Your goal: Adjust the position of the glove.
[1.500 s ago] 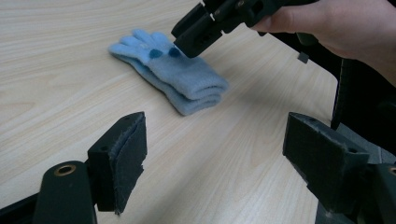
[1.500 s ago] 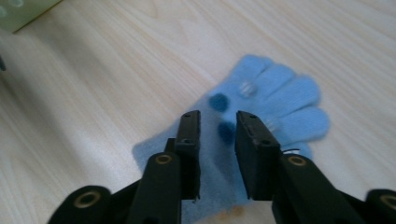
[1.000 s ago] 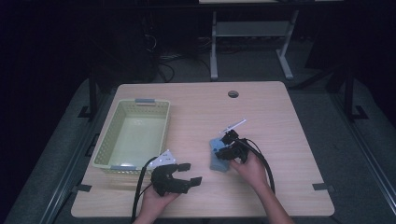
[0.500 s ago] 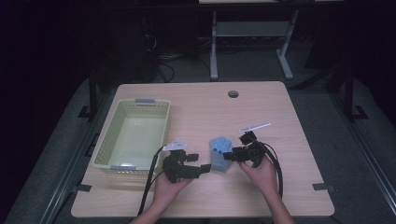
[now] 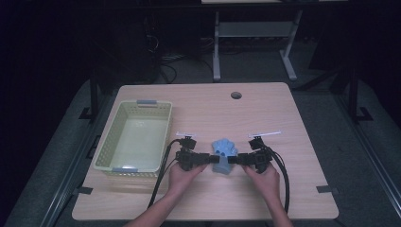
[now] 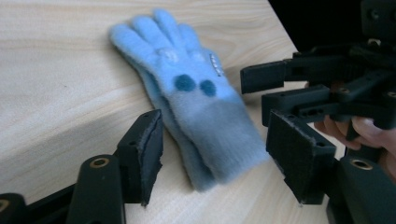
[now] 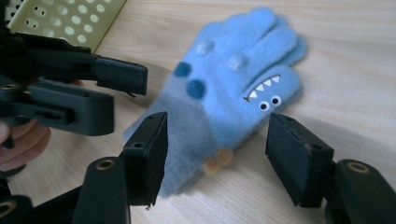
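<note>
Both hand-held grippers, left and right, now flank the blue glove beside the basket, jaws wide, likely about to grab.

Light wooden table with a round hole near its far edge, pale yellow basket at left, blue glove mid-front

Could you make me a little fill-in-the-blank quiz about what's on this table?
1. The fuzzy glove between the two grippers is mostly ____ in colour.
2. The yellow basket lies on the person's ____ side of the table.
3. The left gripper has its jaws ____ around the glove's cuff.
4. The little face on the glove shows white ____.

Missing words: blue; left; open; teeth
</note>
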{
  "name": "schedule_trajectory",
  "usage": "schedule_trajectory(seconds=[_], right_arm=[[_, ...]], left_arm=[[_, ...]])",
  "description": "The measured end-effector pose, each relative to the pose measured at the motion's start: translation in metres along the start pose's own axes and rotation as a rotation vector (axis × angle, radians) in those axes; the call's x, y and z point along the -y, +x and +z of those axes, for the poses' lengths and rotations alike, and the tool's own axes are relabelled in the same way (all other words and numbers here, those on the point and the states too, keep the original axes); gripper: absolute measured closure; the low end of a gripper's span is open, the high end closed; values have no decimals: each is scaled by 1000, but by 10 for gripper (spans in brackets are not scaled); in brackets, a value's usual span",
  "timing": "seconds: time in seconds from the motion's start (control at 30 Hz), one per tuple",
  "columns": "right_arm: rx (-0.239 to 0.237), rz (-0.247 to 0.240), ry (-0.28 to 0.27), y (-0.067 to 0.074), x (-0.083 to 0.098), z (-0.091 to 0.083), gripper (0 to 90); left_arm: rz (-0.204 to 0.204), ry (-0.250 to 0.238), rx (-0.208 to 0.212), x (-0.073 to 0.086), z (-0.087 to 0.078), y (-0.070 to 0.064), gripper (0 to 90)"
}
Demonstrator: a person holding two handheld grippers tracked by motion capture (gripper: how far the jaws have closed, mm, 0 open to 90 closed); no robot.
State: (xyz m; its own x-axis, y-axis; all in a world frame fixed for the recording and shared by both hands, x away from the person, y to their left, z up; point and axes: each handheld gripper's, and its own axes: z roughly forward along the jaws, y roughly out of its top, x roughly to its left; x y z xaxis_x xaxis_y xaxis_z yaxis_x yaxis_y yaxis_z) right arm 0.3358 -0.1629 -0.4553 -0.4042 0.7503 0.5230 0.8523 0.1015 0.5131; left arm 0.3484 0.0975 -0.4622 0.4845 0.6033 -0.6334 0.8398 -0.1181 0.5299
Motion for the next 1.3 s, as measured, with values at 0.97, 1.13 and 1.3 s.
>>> schedule_trajectory(seconds=[0.97, 1.13, 1.3], right_arm=[[-40, 94, -9, -4, 10, 11, 533], [-46, 108, -17, -3, 10, 15, 575], [-53, 118, -21, -2, 10, 17, 609]], left_arm=[[-27, 51, -2, 0, 16, 7, 604], [-39, 53, 12, 1, 18, 8, 641], [-40, 54, 16, 1, 19, 8, 657]])
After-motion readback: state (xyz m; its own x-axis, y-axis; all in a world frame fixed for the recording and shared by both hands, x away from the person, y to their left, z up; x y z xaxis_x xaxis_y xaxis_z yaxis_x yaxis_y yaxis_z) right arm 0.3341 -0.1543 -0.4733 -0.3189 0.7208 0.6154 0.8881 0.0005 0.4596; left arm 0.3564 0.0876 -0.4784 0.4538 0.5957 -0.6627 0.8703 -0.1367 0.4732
